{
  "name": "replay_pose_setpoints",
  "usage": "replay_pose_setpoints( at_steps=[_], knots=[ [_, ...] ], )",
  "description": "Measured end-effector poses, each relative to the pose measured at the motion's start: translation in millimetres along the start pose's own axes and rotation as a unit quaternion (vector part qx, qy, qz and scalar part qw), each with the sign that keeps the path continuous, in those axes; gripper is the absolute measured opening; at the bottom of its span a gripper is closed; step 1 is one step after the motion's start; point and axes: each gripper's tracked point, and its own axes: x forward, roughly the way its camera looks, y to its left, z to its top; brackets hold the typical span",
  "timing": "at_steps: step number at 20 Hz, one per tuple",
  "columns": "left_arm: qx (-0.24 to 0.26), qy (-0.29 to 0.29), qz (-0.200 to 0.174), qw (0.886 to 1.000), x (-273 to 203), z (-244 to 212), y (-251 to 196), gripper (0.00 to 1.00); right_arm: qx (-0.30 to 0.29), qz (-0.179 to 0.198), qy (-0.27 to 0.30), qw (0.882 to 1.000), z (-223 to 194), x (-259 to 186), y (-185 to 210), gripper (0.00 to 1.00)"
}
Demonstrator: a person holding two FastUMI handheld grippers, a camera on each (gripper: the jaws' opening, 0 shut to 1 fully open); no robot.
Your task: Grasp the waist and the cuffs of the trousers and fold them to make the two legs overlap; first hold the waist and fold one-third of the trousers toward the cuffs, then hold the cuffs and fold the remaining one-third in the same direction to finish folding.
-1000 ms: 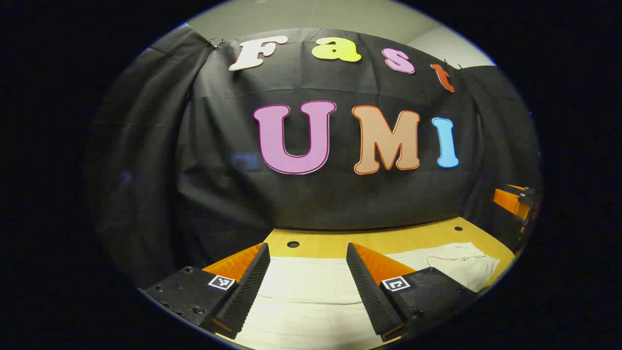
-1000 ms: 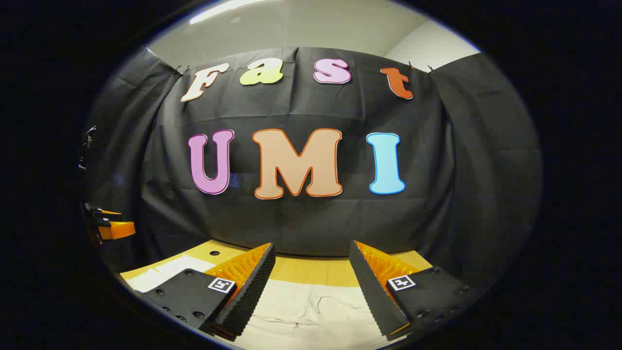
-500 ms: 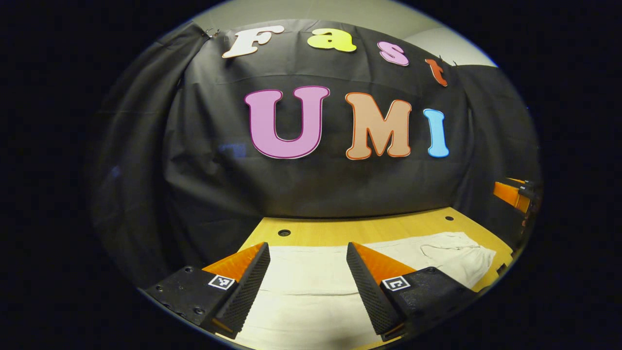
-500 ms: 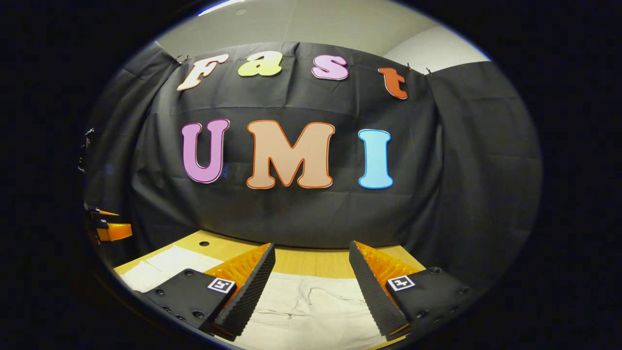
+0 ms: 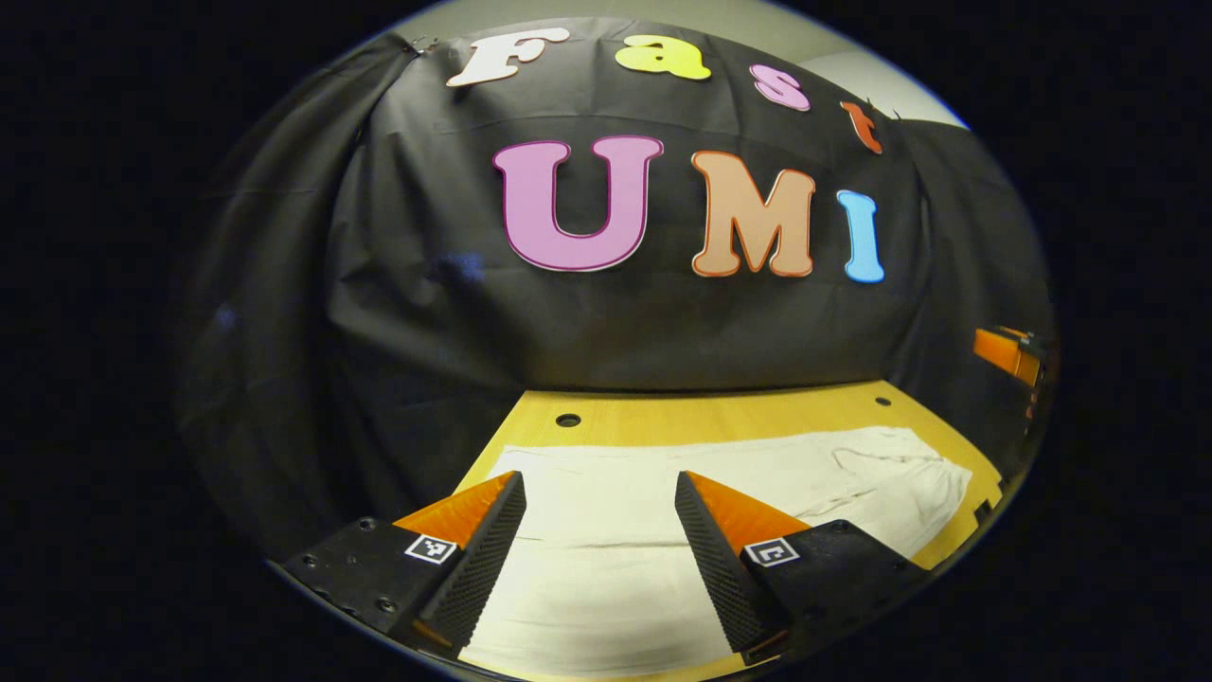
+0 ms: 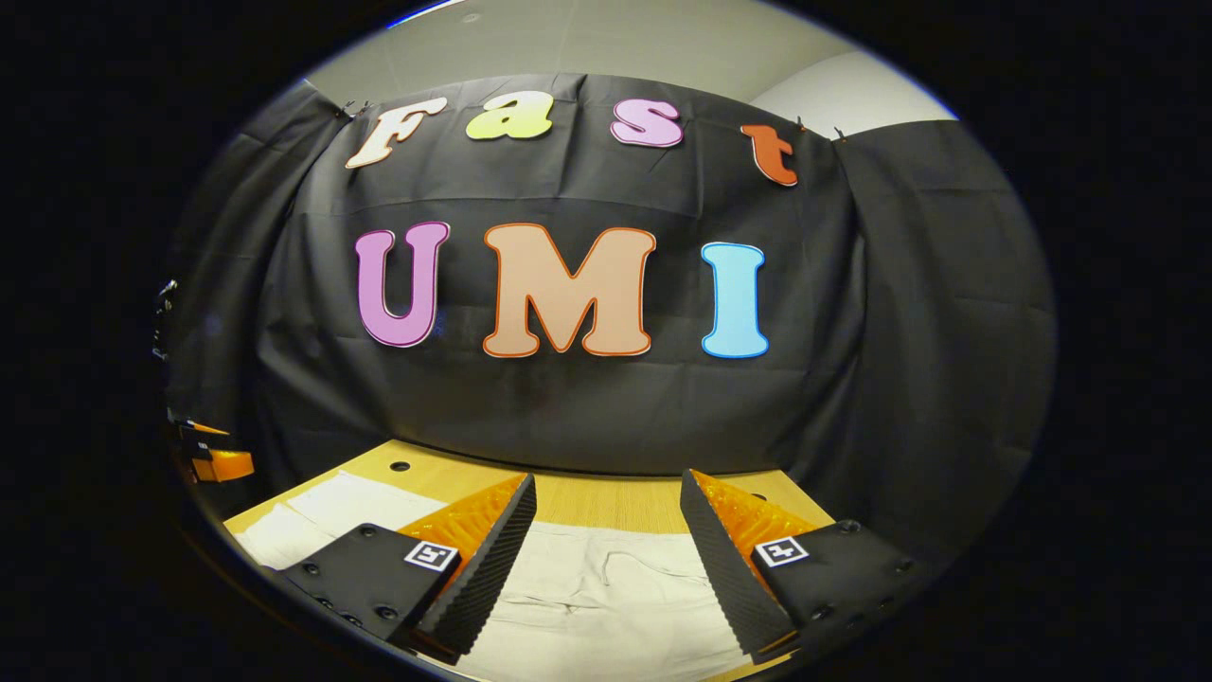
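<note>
Tipping further down since before, left gripper shows more trousers

The trousers run off the near edge, partly behind the left gripper; the other gripper, far right, is perhaps cropped.

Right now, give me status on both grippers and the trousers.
Left gripper open, above trousers. Right gripper open, over the drawstring end. Trousers flat on table, not gripped. Nothing in the way.
</note>
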Motion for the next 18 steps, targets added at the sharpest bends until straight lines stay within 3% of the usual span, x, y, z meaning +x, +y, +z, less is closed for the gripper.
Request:
replay_pose_setpoints(
  at_steps=[3,8,11,15,18],
  knots=[
    [0.035,0.047,-0.043,0.997,-11,-40,0,0.94,0.001,0.001,0.012,1.000,-7,-2,-2,0.98],
    [0.069,0.131,-0.132,0.980,-27,-96,-13,0.94,0.006,-0.024,0.025,0.999,-17,-12,-14,0.98],
    [0.091,0.183,-0.196,0.959,-40,-143,-22,0.94,0.011,-0.034,0.034,0.999,-23,-17,-15,0.98],
    [0.169,0.240,-0.250,0.923,-51,-194,-18,0.94,0.009,-0.040,0.047,0.998,-33,-23,-14,0.98],
    [0.200,0.269,-0.286,0.898,-63,-219,-10,0.93,0.011,-0.043,0.066,0.997,-48,-28,-11,0.98]
  ],
)
